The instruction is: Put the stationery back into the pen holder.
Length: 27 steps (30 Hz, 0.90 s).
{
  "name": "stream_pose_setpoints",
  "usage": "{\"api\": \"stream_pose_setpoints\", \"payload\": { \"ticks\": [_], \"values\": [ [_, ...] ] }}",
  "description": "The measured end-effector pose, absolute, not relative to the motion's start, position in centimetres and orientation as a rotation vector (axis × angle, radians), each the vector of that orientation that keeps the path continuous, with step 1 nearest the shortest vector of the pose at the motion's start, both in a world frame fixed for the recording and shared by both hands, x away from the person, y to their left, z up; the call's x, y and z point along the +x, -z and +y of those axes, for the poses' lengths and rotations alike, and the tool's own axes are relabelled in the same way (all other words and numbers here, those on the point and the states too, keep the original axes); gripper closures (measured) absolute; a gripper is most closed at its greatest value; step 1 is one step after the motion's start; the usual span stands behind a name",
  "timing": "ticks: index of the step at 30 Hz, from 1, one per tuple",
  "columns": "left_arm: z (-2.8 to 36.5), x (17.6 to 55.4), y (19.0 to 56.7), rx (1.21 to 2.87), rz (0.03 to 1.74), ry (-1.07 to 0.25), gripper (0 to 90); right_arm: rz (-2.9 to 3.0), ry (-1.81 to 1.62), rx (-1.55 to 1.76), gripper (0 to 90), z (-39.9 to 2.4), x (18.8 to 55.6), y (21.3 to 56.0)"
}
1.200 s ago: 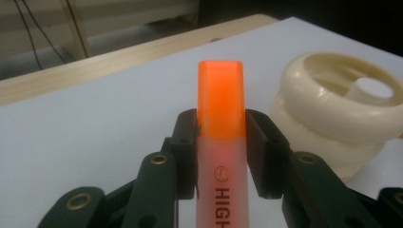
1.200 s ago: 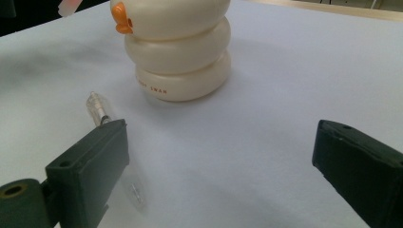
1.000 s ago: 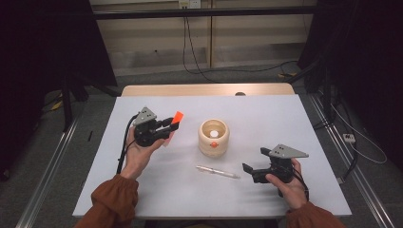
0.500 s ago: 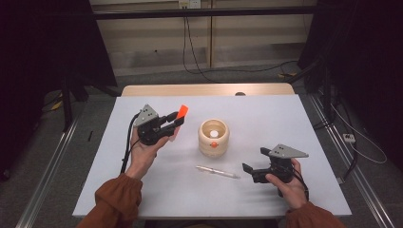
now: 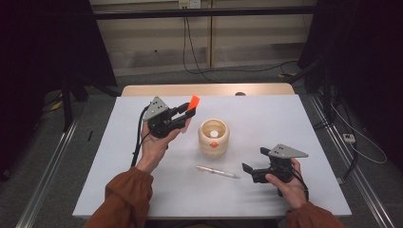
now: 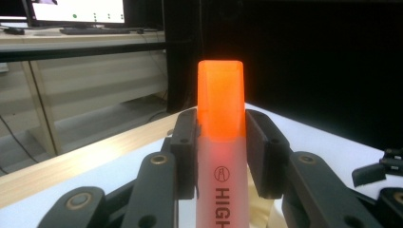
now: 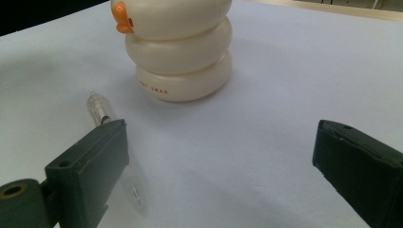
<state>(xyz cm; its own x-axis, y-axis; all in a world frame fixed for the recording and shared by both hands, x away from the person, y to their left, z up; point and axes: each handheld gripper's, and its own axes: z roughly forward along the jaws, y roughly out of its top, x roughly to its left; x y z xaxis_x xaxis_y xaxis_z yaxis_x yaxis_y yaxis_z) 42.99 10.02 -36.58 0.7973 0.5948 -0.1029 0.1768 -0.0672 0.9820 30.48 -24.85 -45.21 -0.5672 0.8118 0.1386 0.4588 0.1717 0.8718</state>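
Observation:
An orange-capped highlighter (image 5: 193, 102) (image 6: 221, 142) is clamped between the jaws of my left gripper (image 5: 186, 113) (image 6: 221, 152), held in the air left of a cream ringed pot (image 5: 214, 137) (image 7: 178, 47), its cap pointing up and away. The pot stands at mid-table and has an orange duck-like bill on its side. A clear pen (image 5: 217, 172) (image 7: 98, 109) lies on the table in front of the pot. My right gripper (image 5: 254, 172) (image 7: 223, 166) rests low at the front right with its jaws wide apart and nothing between them; the pen's tip lies by its left jaw.
The white table (image 5: 266, 118) has a wooden strip (image 5: 204, 90) along its far edge. Beyond it are a floor with cables and dark stands at both sides. A desk with a monitor (image 6: 76, 12) stands behind in the left gripper view.
My left gripper has risen and moved right and farther back with the highlighter, closer to the pot. The right gripper, the pot and the pen have stayed put.

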Motion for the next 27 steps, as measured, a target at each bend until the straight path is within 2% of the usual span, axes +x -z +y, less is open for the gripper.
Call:
{"api": "stream_pose_setpoints", "payload": {
  "ticks": [27],
  "values": [
    [3.8,44.7,37.4,1.611,0.562,-0.311,67.0,2.099,-1.36,1.201,4.2,-24.9,30.4,45.2]
  ]
}}
